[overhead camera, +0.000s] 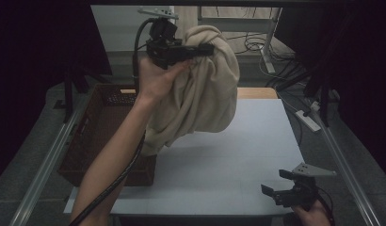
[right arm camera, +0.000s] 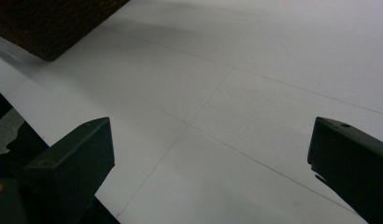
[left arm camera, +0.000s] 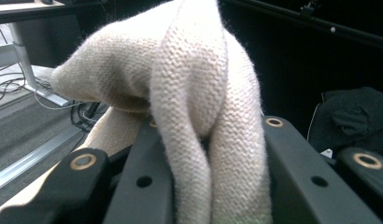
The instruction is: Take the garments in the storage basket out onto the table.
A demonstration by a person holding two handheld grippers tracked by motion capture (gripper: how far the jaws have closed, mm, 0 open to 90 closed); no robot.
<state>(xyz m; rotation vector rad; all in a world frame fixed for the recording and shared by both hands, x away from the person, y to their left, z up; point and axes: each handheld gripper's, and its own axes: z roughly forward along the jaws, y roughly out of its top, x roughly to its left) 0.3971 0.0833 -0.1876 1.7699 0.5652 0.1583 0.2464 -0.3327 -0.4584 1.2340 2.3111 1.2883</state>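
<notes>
A cream knitted garment (overhead camera: 205, 89) hangs bunched high above the table's left half, its lower end draping down to the wicker basket (overhead camera: 94, 136). My left gripper (overhead camera: 203, 50) is raised and lies level, shut on the top of the garment. In the left gripper view the knit (left arm camera: 199, 93) is pinched between the two black jaws and bulges up over them. My right gripper (overhead camera: 278, 183) rests low at the table's near right corner, jaws wide apart with nothing between them; in the right gripper view the gripper (right arm camera: 208, 158) looks over bare white tabletop.
The brown wicker basket stands at the table's left edge, its corner (right arm camera: 54, 23) seen at the top left of the right gripper view. The white table (overhead camera: 238, 160) has metal rails along both sides. Cables and a desk frame (overhead camera: 266, 42) lie on the floor beyond.
</notes>
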